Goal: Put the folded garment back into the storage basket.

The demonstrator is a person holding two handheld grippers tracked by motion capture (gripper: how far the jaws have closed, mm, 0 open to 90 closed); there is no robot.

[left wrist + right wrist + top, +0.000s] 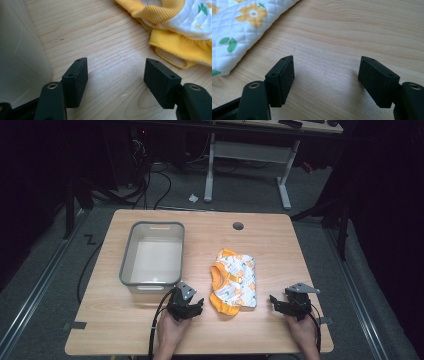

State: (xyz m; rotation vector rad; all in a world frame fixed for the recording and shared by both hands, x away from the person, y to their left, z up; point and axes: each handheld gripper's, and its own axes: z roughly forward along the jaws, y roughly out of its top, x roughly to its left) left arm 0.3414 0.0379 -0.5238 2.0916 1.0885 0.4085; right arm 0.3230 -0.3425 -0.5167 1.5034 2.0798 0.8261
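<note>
L claw (196,307) is held low over the bench (280,240) by a hand (169,332) entering from the near edge, just in front of the grey tub (131,265); jaws are spread wide, w/ nothing between them, bare wood seen in the gap in the left gripper view. The folded garment (234,279), yellow & white w/ flower print, is laid flat at bench centre, betw. both claws, touched by neither. R claw (278,303) is held likewise near the front right corner, jaws apart & empty, pointed toward the garment. Counted: 2 claws, 1 tub, 1 garment.
</note>
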